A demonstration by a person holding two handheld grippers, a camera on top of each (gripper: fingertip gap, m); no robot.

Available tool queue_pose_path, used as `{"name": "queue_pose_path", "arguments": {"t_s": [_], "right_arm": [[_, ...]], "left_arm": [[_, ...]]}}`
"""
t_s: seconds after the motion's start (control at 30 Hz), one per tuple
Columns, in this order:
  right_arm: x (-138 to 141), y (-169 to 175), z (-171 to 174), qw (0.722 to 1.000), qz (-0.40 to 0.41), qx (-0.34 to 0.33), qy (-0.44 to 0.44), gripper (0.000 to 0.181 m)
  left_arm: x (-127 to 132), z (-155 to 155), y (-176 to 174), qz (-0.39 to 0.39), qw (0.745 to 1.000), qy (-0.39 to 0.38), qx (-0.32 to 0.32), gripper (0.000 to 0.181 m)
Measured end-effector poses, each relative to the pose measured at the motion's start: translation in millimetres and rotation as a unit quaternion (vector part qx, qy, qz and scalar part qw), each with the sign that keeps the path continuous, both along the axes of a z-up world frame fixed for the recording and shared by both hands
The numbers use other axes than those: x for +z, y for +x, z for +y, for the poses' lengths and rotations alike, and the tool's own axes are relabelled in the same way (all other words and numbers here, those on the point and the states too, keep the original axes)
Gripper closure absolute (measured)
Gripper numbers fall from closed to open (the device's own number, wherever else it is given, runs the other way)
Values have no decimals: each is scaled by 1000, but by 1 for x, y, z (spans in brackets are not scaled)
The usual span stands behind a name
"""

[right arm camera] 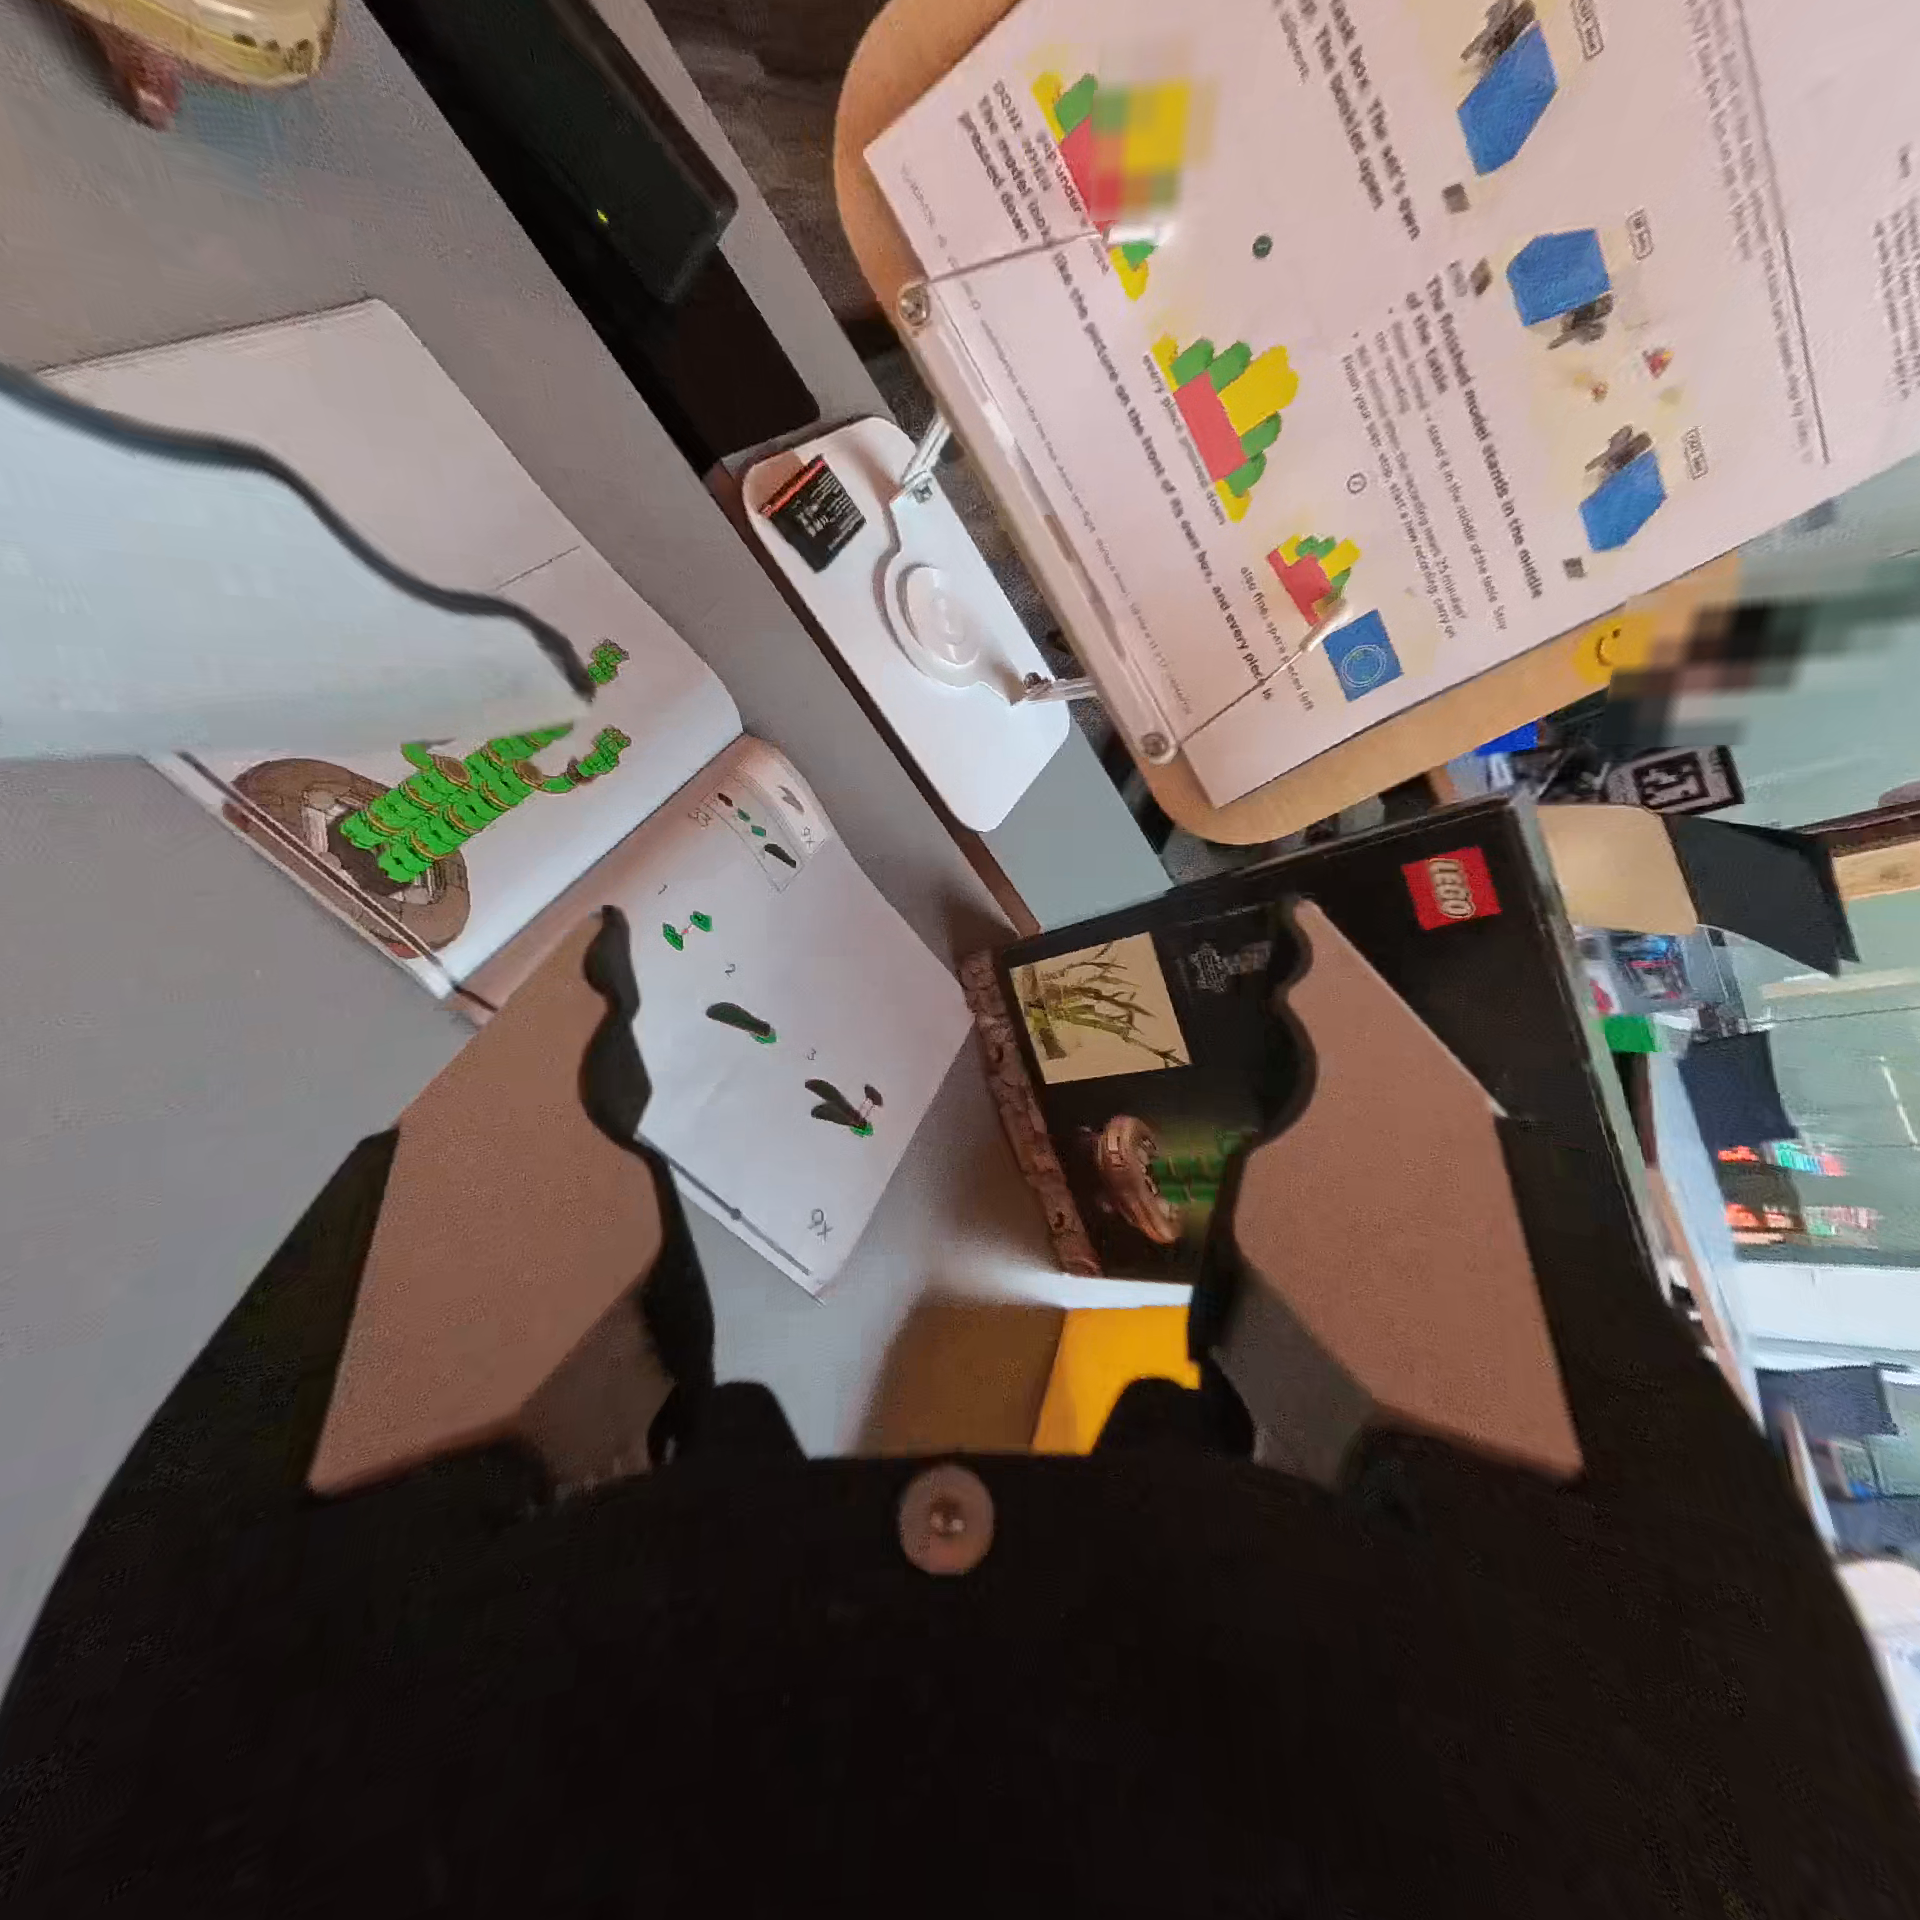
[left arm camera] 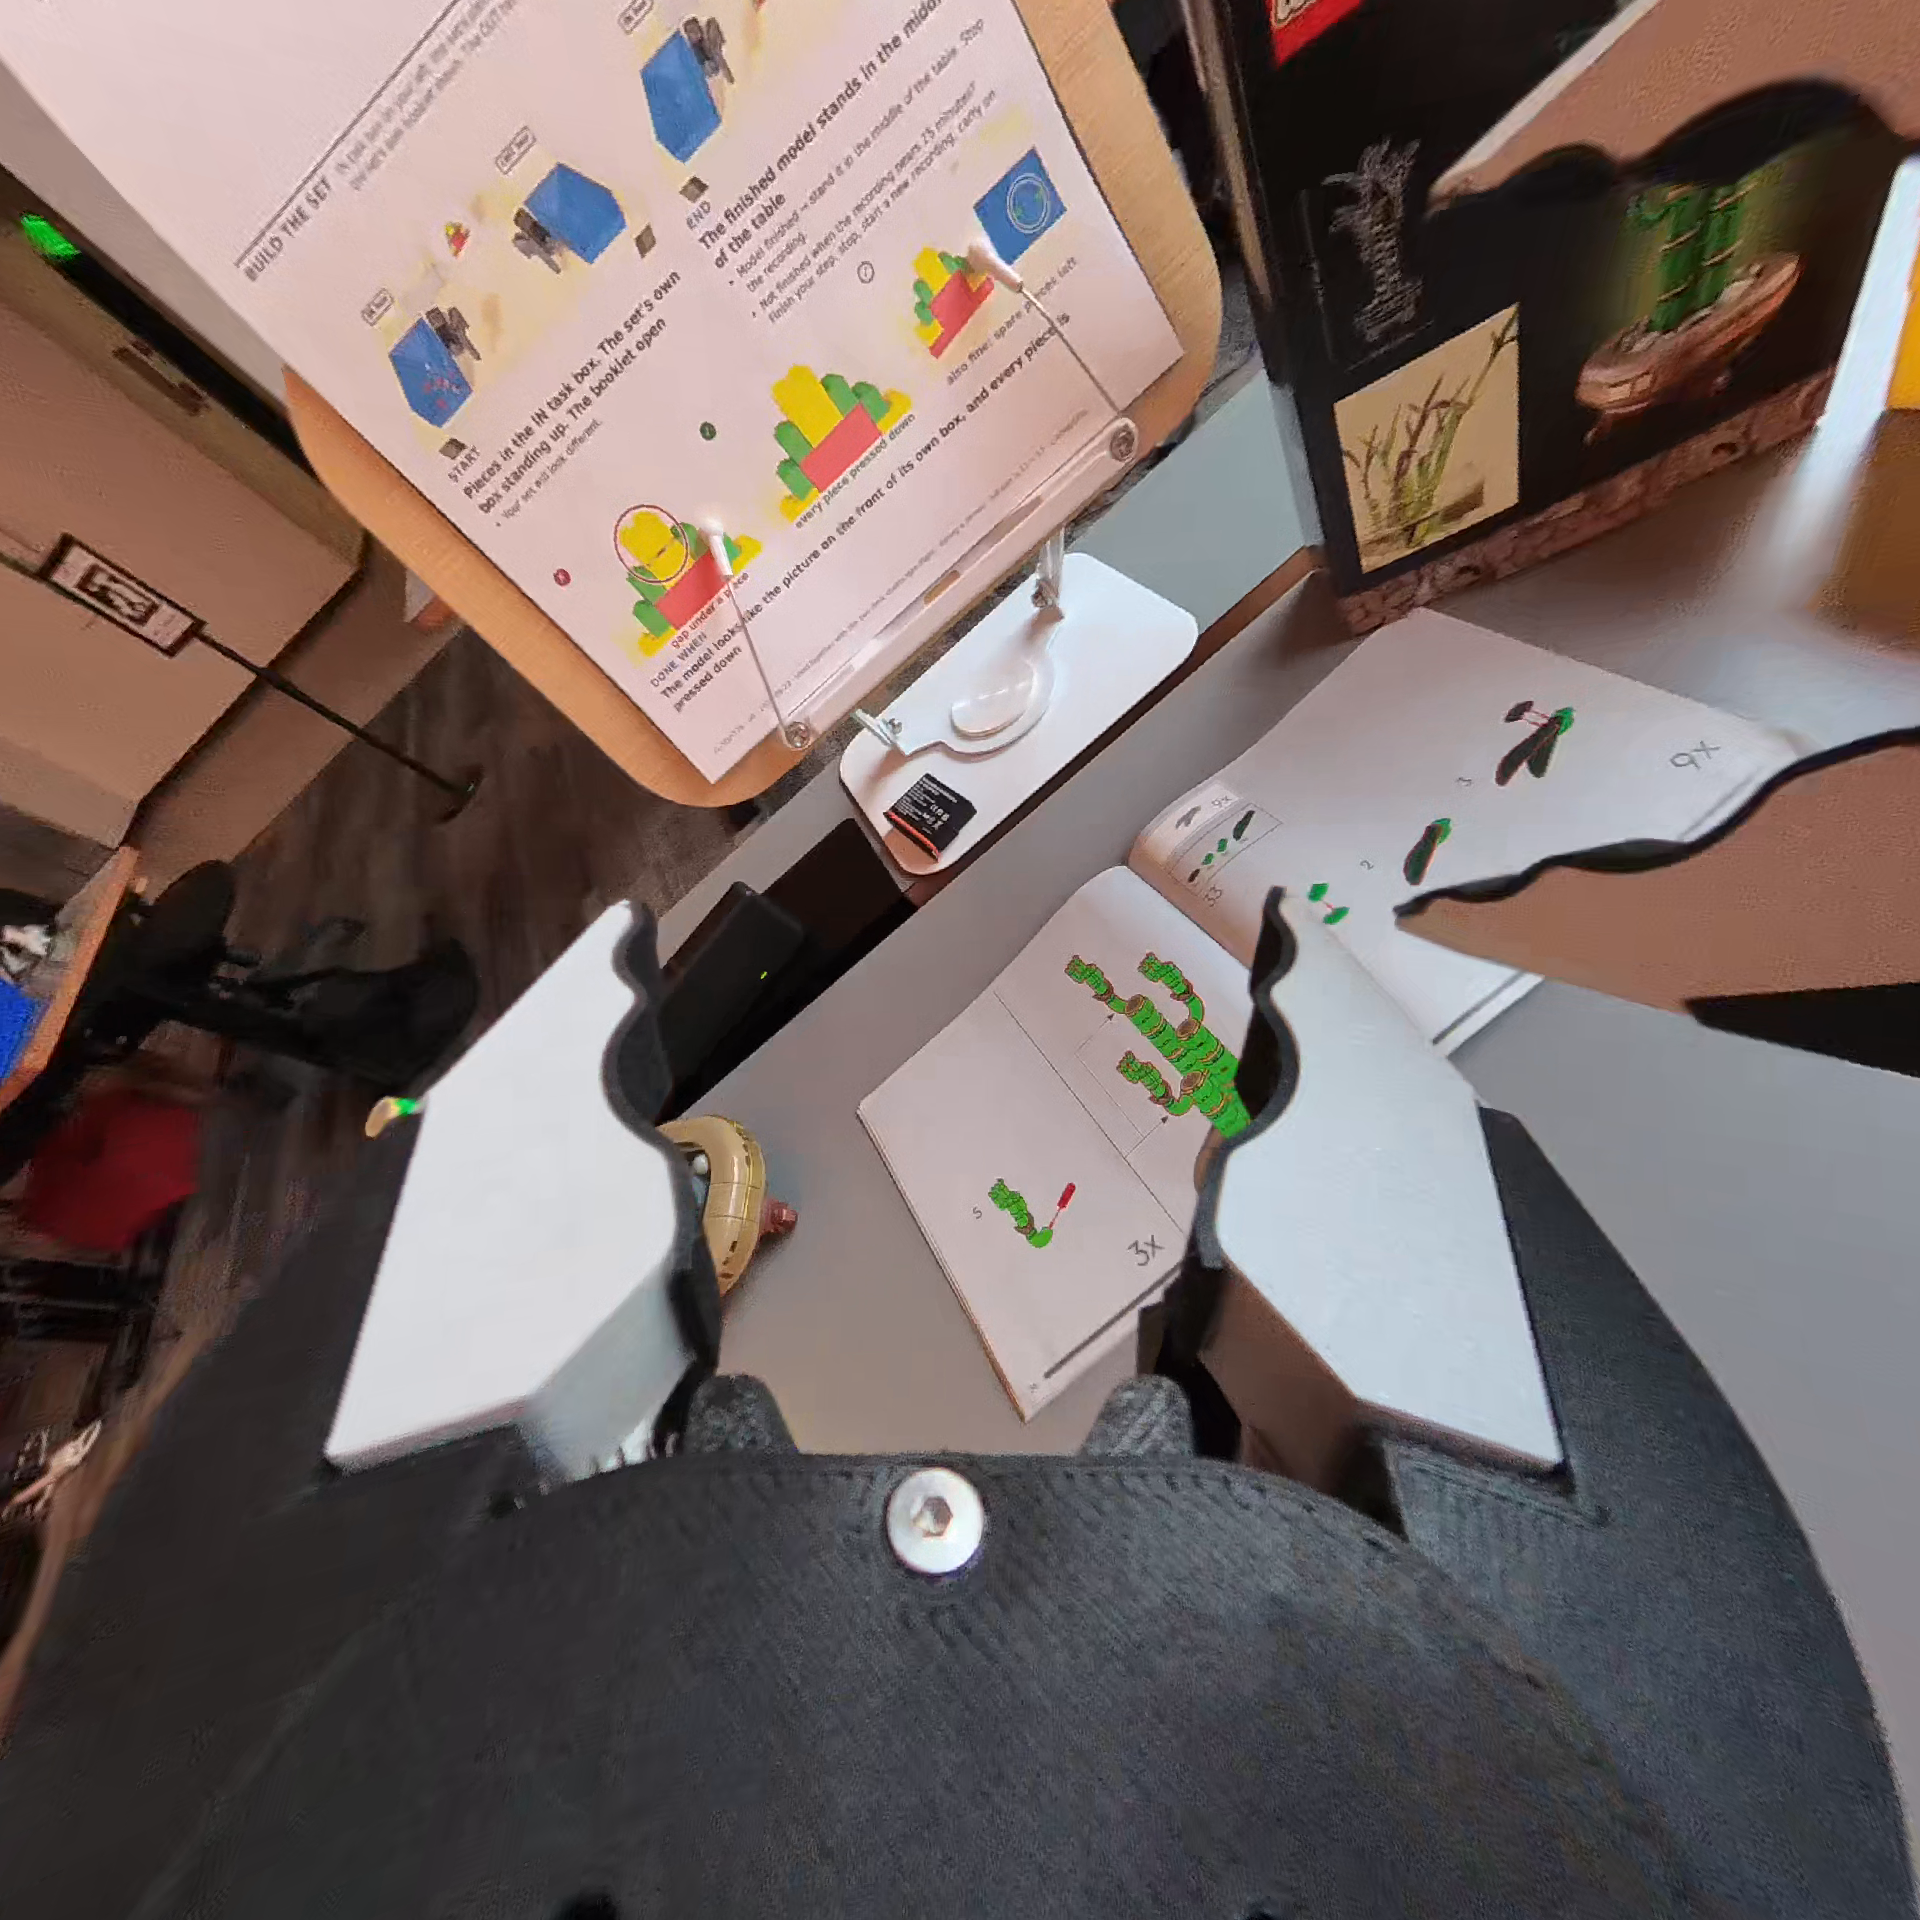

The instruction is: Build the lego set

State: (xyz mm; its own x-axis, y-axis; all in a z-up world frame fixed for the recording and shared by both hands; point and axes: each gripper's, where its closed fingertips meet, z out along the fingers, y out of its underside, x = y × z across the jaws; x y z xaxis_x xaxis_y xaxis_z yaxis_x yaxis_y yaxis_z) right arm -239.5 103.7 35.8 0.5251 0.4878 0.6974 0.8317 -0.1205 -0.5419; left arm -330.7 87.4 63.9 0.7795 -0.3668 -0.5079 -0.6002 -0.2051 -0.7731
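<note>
Both my left gripper (left arm camera: pixel 951 1049) and right gripper (right arm camera: pixel 951 1039) hang with jaws wide apart, holding nothing, above the open booklet (left arm camera: pixel 1049 1164) on the grey tabletop (left arm camera: pixel 1714 1195). The set's box (right arm camera: pixel 1340 997) stands just behind; a tan model base (left arm camera: pixel 727 1184) sits near my left finger. I'd read the leaf step carefully, then fetch those pieces.

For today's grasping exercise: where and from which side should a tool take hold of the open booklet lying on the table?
Probably the booklet page's free outer edge, approached from the side with one finger slid beneath. It lies flat and open, so nothing else stands up to pinch, and the set box crowds its far side.
</note>
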Motion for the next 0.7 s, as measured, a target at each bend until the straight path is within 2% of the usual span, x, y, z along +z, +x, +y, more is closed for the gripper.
{"name": "queue_pose_path", "arguments": {"t_s": [0.07,0.13,0.17,0.27,0.4,0.5,0.53,0.63,0.7], "right_arm": [[1,-11,-3,998,50,6,-23,65],[14,-11,-6,995,101,8,-26,65],[19,-7,-7,994,109,8,-22,66],[21,-2,-13,995,94,1,-23,68],[15,-12,-17,995,91,23,-42,72],[14,-17,-17,998,-1,59,19,71],[14,-22,-19,997,-5,71,21,71],[40,-30,-22,988,116,97,19,80],[65,-19,-21,973,202,104,32,83]], "left_arm": [[3,-2,-2,54,998,31,-9,78],[-3,-4,7,80,996,36,-23,89],[-5,-3,9,84,996,32,-15,82],[-5,0,15,58,998,36,-17,79],[2,4,-4,37,998,41,15,78],[3,8,-16,-39,999,7,37,72],[6,11,-23,-48,998,11,44,75],[23,14,-62,-52,993,45,93,82],[38,10,-92,-100,987,60,113,87]]}}
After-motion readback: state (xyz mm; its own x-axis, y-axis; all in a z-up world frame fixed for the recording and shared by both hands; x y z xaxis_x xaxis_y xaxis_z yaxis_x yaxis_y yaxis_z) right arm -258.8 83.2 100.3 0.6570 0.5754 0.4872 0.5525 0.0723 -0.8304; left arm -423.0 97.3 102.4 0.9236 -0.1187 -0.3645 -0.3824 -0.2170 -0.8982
